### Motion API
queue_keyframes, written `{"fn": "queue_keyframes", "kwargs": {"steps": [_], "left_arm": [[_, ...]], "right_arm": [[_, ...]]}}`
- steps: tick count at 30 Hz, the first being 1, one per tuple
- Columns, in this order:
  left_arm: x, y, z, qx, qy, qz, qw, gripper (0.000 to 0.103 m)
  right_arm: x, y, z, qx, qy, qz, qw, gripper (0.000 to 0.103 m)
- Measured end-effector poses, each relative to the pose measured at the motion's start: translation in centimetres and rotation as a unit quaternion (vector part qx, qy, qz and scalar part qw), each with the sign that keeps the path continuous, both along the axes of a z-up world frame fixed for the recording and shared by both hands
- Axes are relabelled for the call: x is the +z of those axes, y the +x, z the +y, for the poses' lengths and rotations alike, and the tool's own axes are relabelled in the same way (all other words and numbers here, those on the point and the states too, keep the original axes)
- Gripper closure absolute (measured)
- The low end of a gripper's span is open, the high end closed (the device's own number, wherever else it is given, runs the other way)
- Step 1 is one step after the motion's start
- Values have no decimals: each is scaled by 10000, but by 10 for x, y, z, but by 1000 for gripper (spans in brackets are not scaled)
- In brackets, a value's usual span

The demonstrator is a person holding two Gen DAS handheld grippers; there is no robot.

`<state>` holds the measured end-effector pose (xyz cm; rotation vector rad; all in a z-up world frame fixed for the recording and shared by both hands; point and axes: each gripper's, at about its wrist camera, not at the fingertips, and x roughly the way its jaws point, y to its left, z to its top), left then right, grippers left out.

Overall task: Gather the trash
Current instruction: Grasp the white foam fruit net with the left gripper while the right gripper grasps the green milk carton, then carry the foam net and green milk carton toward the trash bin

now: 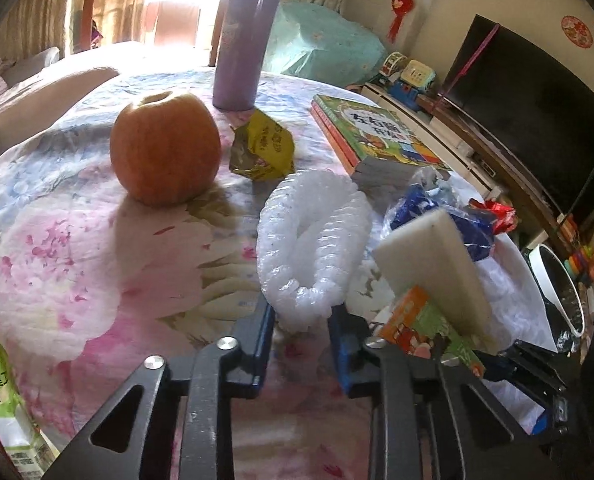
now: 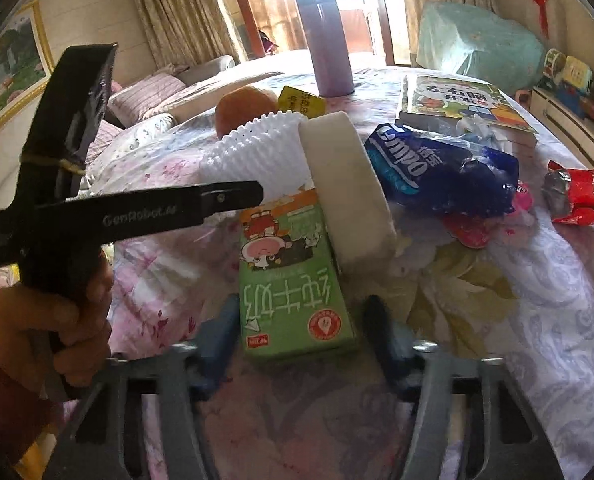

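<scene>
Lay strewn over the floral-clothed table (image 2: 537,280): picture books (image 1: 377,132) toward the far right edge, purple flask (image 1: 243,40) at the far edge, orange (image 1: 165,148), white foam net (image 1: 313,240) between narrow left gripper (image 1: 302,328) jaws, apparently gripped. Stood wide around the green milk carton (image 2: 293,280), right gripper (image 2: 301,332) jaws, untouching. Leaned beside it, foam block (image 2: 349,192).
</scene>
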<state>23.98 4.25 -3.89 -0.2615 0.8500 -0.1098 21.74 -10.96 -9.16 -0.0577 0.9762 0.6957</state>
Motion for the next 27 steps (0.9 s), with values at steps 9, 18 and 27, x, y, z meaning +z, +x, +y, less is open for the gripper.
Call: {"fn": "queue_keyframes", "kwargs": {"steps": [9, 18, 27], "left_arm": [[1, -34, -14, -82, -84, -70, 9999, 83], [5, -69, -51, -474, -175, -118, 9987, 84], [7, -82, -90, -986, -231, -77, 9948, 84]], "right_arm": [[8, -23, -29, -249, 123, 7, 9996, 48], [18, -42, -81, -756, 303, -25, 9967, 51], [22, -47, -141, -1477, 330, -111, 9884, 52]]}}
